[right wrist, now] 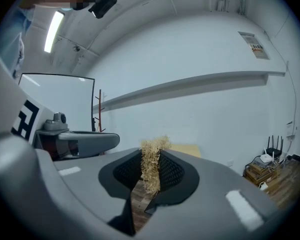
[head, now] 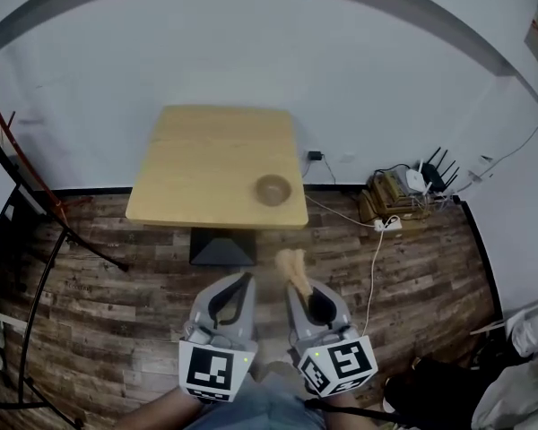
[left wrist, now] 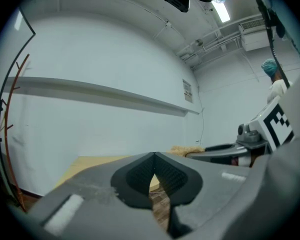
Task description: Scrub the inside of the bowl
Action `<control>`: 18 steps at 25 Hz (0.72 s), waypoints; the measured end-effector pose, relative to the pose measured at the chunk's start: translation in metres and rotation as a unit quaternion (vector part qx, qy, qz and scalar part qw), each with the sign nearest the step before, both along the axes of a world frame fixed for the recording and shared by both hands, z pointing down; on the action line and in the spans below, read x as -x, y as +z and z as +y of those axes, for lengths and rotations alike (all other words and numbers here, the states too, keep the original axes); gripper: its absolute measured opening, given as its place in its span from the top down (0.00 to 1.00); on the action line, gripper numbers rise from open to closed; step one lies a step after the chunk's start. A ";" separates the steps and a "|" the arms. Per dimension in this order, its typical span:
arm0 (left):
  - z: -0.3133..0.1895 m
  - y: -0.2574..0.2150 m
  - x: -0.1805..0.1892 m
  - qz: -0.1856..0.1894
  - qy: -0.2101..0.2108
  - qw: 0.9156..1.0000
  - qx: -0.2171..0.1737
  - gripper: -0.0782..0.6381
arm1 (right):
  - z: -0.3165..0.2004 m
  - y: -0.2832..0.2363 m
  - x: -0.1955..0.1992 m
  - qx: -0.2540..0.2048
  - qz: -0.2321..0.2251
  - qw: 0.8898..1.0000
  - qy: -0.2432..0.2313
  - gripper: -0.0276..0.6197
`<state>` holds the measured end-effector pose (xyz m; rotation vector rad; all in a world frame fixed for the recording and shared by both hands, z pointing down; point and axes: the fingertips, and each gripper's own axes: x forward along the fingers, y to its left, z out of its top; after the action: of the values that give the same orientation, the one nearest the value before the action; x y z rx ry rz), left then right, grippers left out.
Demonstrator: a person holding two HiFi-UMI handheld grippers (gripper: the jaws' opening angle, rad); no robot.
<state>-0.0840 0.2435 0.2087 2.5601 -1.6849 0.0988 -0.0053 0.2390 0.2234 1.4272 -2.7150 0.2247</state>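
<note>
You are clamping the straw-like scrubber [right wrist: 151, 170] in your right claw [right wrist: 150, 159], your left claw [left wrist: 154, 170] pinched together and empty. Step closer and steady the bowl [head: 273, 189] on the surface [head: 197, 164] first.

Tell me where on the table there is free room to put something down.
The table is bare across its left half and its back part. Only the front right corner is taken, by the bowl. The floor to the right of the table is crowded with cables and a router. The right gripper is shut on a scrubber.
</note>
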 end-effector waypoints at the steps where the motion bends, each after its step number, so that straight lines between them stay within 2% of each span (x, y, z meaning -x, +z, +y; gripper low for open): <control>1: -0.004 0.000 -0.001 -0.001 0.003 1.000 -0.002 0.86 | -0.002 -0.002 -0.002 -0.001 0.000 1.000 0.003 0.85; 6: -0.023 0.008 -0.011 0.010 0.005 1.000 0.017 0.86 | -0.014 0.000 -0.013 0.000 -0.004 1.000 0.013 0.85; 11: -0.052 0.030 -0.034 -0.013 0.016 0.999 0.039 0.86 | -0.043 0.013 -0.038 0.010 -0.001 1.000 0.027 0.85; 14: -0.077 0.040 -0.045 -0.015 0.006 0.998 0.064 0.86 | -0.073 0.021 -0.051 0.023 -0.010 0.999 0.025 0.85; 18: -0.112 0.051 -0.052 -0.038 -0.007 0.996 0.082 0.86 | -0.115 0.034 -0.066 0.042 -0.025 0.999 0.017 0.85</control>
<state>-0.0317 0.1311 0.2598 2.4536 -1.6439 0.3250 0.0608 0.1242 0.2572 1.4648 -2.6873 0.3760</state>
